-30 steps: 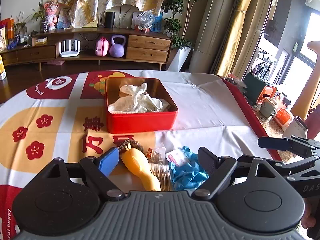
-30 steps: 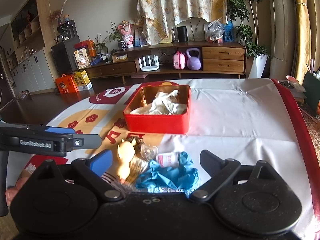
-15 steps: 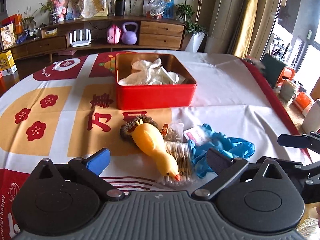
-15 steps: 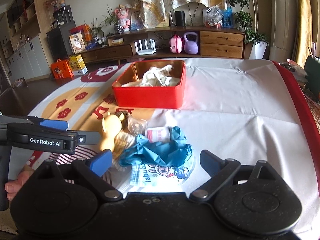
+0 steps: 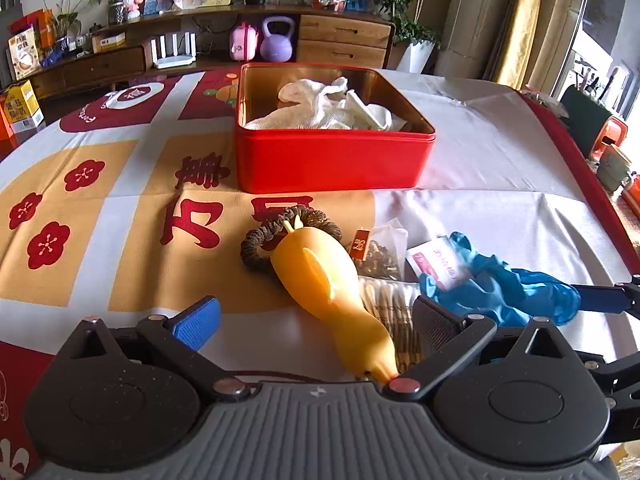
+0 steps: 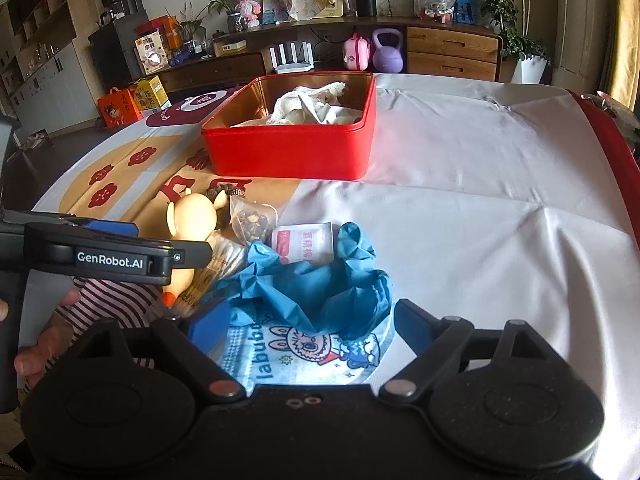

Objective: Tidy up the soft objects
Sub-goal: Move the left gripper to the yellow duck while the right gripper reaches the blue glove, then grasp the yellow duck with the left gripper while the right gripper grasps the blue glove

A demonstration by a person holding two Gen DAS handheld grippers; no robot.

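Both grippers have dropped toward the pile before the red tin [image 5: 334,160]: left gripper [image 5: 316,318] spread wide around the yellow rubber duck [image 5: 320,280], right gripper [image 6: 298,326] closing, nothing gripped, around the blue glove [image 6: 316,288], so pickups look imminent.

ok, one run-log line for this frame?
left gripper: open, over rubber chicken | right gripper: closing, around blue glove, not yet gripped | red tin: white cloth inside

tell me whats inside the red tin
The red tin holds crumpled white cloth, piled toward its back and right. Bare gold wall shows at the left. Anything under the cloth, and the tin's floor, is hidden.
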